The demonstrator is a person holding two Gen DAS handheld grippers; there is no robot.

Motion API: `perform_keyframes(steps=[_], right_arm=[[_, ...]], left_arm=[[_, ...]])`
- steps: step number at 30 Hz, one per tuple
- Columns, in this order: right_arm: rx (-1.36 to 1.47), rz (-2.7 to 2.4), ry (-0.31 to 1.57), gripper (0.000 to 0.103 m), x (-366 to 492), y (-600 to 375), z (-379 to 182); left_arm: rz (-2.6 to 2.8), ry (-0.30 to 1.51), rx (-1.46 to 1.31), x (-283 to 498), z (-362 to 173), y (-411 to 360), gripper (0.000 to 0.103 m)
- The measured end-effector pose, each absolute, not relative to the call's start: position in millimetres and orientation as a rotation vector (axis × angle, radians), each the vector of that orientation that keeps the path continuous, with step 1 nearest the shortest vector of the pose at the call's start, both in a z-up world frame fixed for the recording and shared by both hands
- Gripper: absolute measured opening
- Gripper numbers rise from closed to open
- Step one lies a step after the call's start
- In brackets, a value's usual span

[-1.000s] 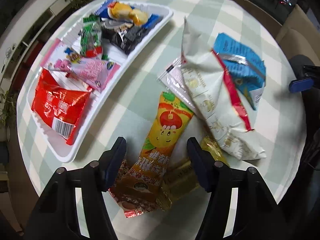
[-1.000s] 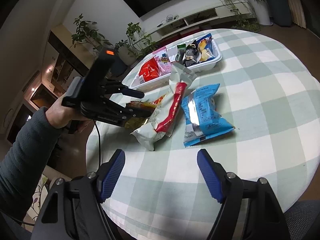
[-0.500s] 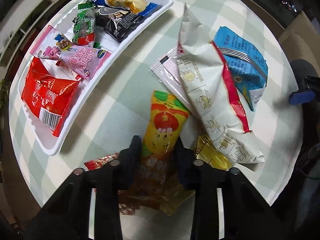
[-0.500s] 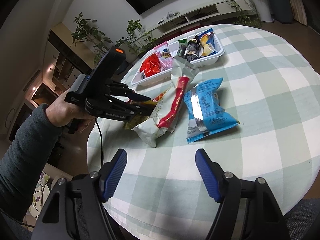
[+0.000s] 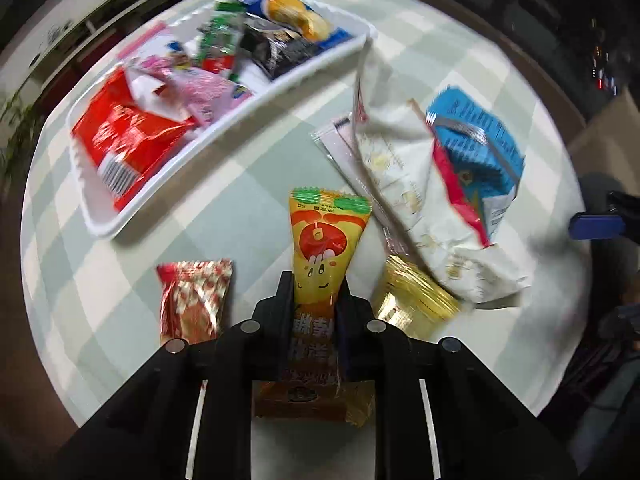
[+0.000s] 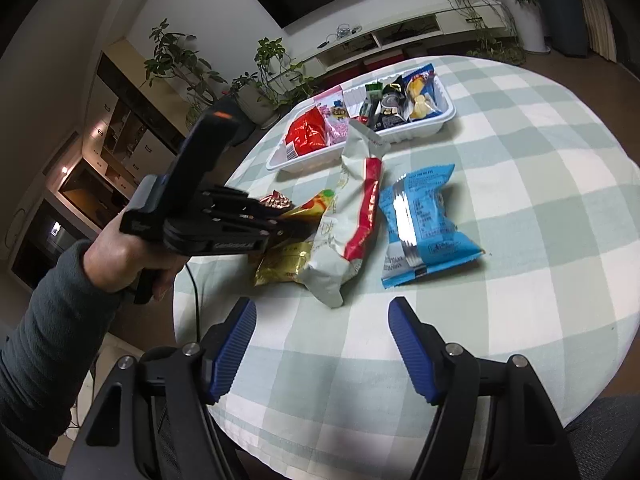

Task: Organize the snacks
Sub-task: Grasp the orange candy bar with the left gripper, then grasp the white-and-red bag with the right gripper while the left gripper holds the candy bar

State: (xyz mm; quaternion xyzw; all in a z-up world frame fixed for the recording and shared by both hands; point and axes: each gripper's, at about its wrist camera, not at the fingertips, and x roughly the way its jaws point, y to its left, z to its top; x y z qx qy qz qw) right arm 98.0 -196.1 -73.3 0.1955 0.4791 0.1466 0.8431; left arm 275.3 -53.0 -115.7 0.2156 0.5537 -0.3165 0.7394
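Covering the round worktop (image 6: pixel 520 168), a checked cloth carries a white tray (image 5: pixel 224 128) of snacks at the far left. The right tool (image 6: pixel 322 344) hovers half open, empty. The left tool (image 5: pixel 316 300) has just closed on the yellow packet (image 5: pixel 324 240), near centre.

**Left jaws pinch the yellow snack pouch**

The left gripper (image 5: pixel 314 304) has just been closing, and its jaws now clamp the yellow snack pouch (image 5: pixel 324 240) by its lower half. On the checked worktop (image 5: pixel 240 192), a red-and-gold packet (image 5: pixel 192 300) lies just left of the jaws and a gold packet (image 5: pixel 412 300) just right. A white bag (image 5: pixel 404 172) overlaps a blue packet (image 5: pixel 476 140). The white tray (image 5: pixel 132 216) holds several snacks.
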Motion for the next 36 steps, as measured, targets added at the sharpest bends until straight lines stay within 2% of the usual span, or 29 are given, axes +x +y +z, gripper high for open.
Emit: perform_keyframes(steps=[10, 18, 24, 27, 36], right_arm=[[0.341, 0.308, 1.066, 0.066, 140.2, -171.4, -69.8], [0.243, 0.160, 1.175, 0.064, 185.0, -152.9, -98.2], [0.161, 0.095, 1.205, 0.064, 208.6, -143.5, -113.5], [0.143, 0.090, 1.250, 0.055, 217.5, -138.3, -126.0], [0.089, 0.102, 1.229, 0.047, 215.9, -136.5, -130.6]], left_arm=[[-0.639, 1.120, 0.158, 253.3, -94.1, 14.1, 0.015], [-0.537, 1.013, -0.072, 191.2, -70.4, 81.5, 0.015], [-0.526, 1.003, -0.163, 168.0, -79.6, 94.2, 0.015], [-0.525, 1.008, -0.192, 161.5, -88.6, 94.8, 0.015], [-0.525, 1.003, -0.243, 158.4, -99.5, 95.1, 0.015]])
